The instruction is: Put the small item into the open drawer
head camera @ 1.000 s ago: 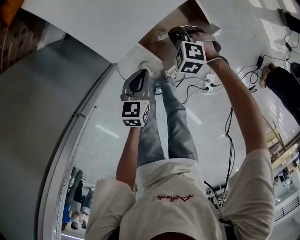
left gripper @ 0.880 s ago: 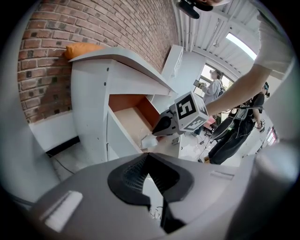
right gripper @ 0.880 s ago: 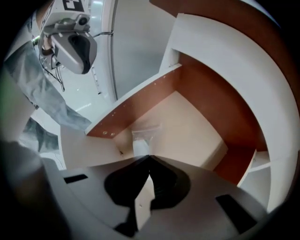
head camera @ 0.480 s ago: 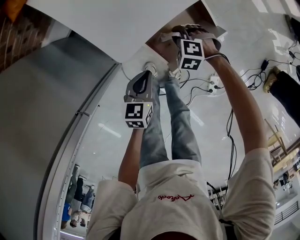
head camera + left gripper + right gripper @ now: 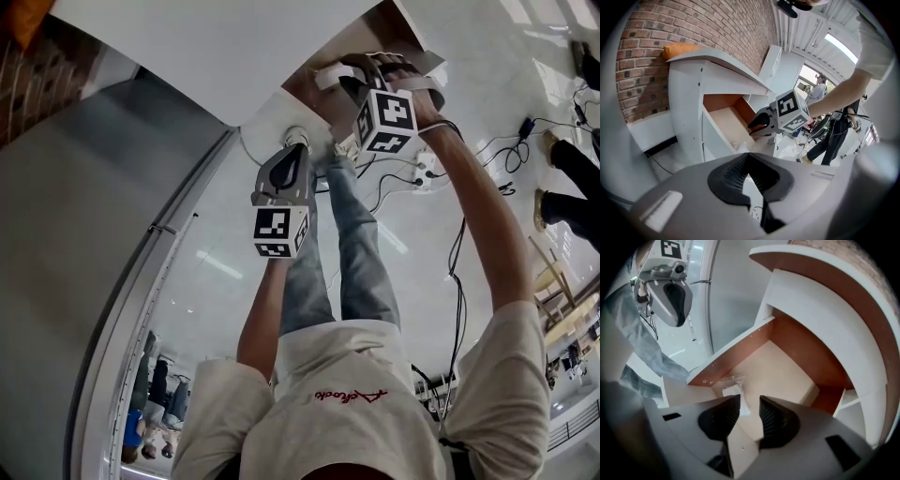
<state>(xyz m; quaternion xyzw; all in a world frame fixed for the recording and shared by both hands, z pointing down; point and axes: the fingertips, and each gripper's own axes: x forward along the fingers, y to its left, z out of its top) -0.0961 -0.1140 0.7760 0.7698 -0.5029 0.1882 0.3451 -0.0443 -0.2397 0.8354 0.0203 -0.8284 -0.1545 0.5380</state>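
The open drawer (image 5: 787,373) of a white cabinet has brown walls and a pale floor. The small item (image 5: 732,390), white in a clear wrapper, lies on that floor near the front left corner. My right gripper (image 5: 749,414) hangs over the drawer, pointing steeply down. Its jaws have just been opening and stand open, with nothing between them. In the head view, the right gripper (image 5: 361,70) is above the drawer (image 5: 309,89). My left gripper (image 5: 296,142) waits beside the cabinet front, outside the drawer. The left gripper (image 5: 749,157) looks shut and empty.
An orange cushion (image 5: 682,48) lies on the cabinet top against a brick wall. Cables and a power strip (image 5: 422,169) lie on the glossy floor by the person's legs (image 5: 347,244). Another person (image 5: 572,183) stands at the right.
The right gripper's jaws have spread apart over the drawer, and its marker cube sits a little lower in the picture than half a second ago. The left gripper has stayed put.
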